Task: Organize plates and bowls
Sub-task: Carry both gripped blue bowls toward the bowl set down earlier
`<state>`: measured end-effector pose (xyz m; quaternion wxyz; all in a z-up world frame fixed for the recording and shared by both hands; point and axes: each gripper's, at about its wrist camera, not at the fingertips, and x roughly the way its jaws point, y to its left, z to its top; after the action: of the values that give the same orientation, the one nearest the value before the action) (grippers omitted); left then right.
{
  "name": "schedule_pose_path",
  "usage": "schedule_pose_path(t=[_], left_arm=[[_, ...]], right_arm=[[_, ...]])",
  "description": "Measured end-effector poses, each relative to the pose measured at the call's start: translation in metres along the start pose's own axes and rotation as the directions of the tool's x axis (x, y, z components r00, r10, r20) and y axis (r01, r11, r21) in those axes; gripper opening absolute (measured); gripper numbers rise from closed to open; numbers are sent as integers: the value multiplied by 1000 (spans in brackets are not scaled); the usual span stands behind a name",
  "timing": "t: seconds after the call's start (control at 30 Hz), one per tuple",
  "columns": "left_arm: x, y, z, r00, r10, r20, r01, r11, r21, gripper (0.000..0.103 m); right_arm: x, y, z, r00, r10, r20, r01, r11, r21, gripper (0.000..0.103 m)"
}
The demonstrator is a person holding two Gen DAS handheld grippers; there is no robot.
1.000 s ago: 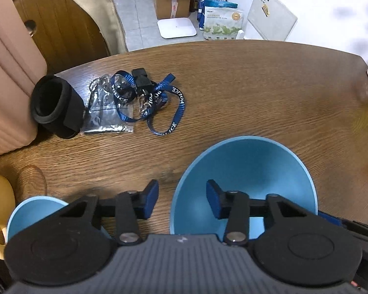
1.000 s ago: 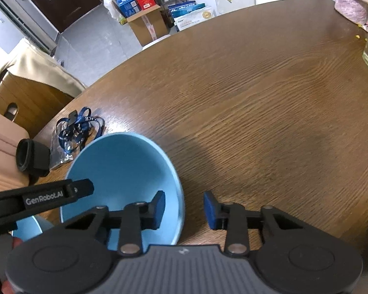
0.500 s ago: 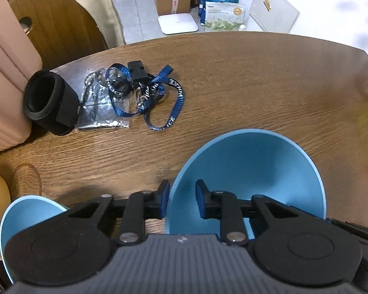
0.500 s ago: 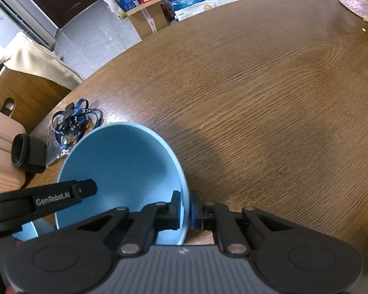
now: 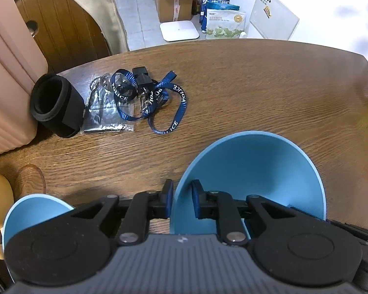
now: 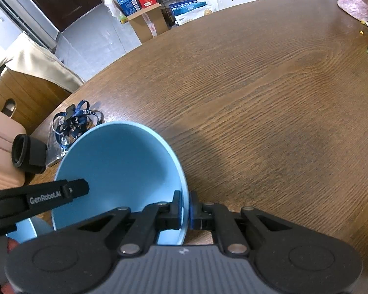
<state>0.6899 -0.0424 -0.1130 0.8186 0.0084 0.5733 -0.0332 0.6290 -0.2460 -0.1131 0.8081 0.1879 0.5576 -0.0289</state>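
Both grippers have just closed on the big blue bowl (image 5: 252, 171) at the near table (image 5: 257, 85) edge, left gripper (image 5: 181, 202) pinching its left rim, right gripper (image 6: 185, 210) its right, so the pickup is in hand; next likely comes a level two-handed lift toward the small blue bowl (image 5: 29, 210) at near left.

The bowl (image 5: 252, 171) is plain light blue, the table (image 5: 257, 85) brown woodgrain, and the lanyard (image 5: 169, 103) navy (white "POLICE" lettering) beside a black cuff (image 5: 56, 105).
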Motion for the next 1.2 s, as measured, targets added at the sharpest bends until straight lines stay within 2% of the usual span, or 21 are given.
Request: schedule_pose_path(t=[0.53, 1.2], left_arm=[[-31, -11, -10, 999, -14, 43, 13, 1000, 13, 17], [-85, -51, -42, 994, -50, 97, 44, 996, 72, 17]], right_arm=[[-32, -6, -11, 999, 5, 49, -6, 1000, 18, 6], [-89, -38, -43, 993, -9, 115, 0, 997, 80, 6]])
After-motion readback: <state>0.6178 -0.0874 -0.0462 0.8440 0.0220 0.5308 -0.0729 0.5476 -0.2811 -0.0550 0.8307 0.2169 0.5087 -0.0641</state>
